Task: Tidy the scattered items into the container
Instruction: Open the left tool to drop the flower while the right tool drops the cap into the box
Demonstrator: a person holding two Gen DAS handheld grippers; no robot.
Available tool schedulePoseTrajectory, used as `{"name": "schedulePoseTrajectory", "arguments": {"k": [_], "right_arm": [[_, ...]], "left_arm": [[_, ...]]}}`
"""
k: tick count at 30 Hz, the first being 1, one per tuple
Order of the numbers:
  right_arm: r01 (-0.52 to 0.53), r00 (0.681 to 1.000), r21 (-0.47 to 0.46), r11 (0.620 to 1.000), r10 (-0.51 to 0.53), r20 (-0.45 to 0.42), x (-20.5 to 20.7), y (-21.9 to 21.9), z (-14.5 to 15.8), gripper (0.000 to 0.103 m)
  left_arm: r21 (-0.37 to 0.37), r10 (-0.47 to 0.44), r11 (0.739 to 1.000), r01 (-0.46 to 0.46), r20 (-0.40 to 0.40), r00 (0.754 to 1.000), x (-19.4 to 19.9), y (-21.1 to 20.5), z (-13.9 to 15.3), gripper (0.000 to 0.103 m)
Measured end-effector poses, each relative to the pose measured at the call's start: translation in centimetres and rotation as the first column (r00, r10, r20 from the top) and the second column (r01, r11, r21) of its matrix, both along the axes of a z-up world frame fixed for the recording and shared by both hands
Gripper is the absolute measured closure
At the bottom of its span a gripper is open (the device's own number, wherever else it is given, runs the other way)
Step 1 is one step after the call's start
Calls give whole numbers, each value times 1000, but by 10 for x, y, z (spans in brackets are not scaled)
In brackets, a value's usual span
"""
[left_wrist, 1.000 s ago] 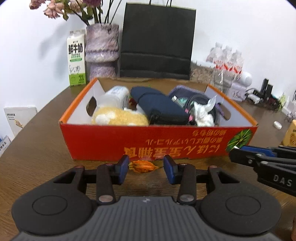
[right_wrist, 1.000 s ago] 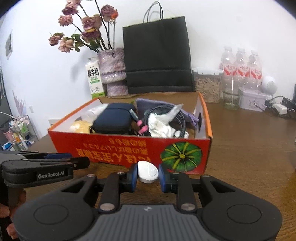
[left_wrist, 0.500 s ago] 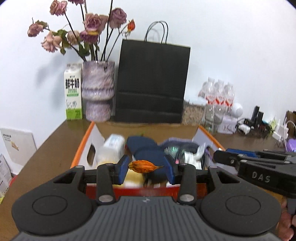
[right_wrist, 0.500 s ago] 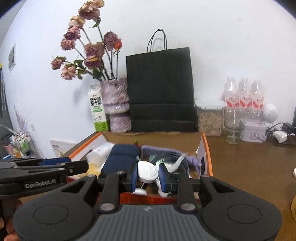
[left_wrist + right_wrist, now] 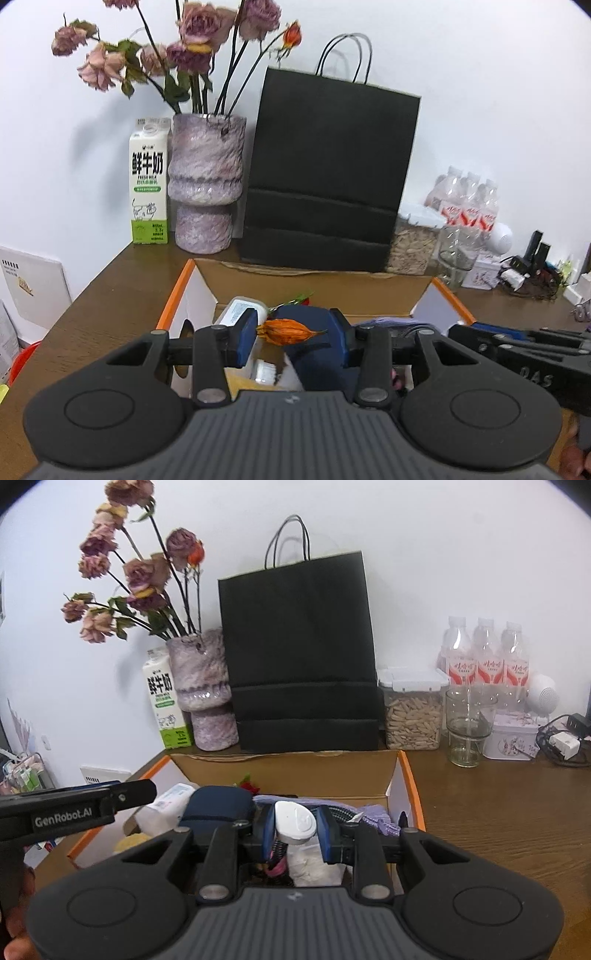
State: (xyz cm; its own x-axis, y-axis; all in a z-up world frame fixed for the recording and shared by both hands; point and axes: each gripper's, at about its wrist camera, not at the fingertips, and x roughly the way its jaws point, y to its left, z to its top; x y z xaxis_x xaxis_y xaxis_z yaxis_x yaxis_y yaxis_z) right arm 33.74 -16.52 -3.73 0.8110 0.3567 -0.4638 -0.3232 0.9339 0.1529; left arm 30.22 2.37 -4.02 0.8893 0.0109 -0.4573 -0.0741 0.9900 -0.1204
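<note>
Orange pod (image 5: 286, 332), white case (image 5: 295, 821), orange-rimmed box (image 5: 173, 299), black bag (image 5: 328, 170).

Black left tool (image 5: 293, 334), blue pads, silver screws, right tool (image 5: 295, 825) alike

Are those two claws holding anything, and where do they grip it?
Yes. The left gripper pinches an orange dried pod by its two ends; the right gripper clamps a small white gadget by its sides.
</note>
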Motion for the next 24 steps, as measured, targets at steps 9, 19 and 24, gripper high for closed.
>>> {"name": "schedulePoseTrajectory", "arguments": {"k": [9,19,24], "right_arm": [[-13,1000,-21,1000,13,-25,15,4,-11,80],[-5,1000,-59,998,6,18,3,6,0,0],[-5,1000,-63,998,6,17,-1,6,5,0]], "left_arm": [[30,15,999,-13,-55,998,20,4,-19,61],[48,56,997,-55,-35,998,13,7,-12,0],[51,60,997,-58,-26,998,9,6,-6,0]]}}
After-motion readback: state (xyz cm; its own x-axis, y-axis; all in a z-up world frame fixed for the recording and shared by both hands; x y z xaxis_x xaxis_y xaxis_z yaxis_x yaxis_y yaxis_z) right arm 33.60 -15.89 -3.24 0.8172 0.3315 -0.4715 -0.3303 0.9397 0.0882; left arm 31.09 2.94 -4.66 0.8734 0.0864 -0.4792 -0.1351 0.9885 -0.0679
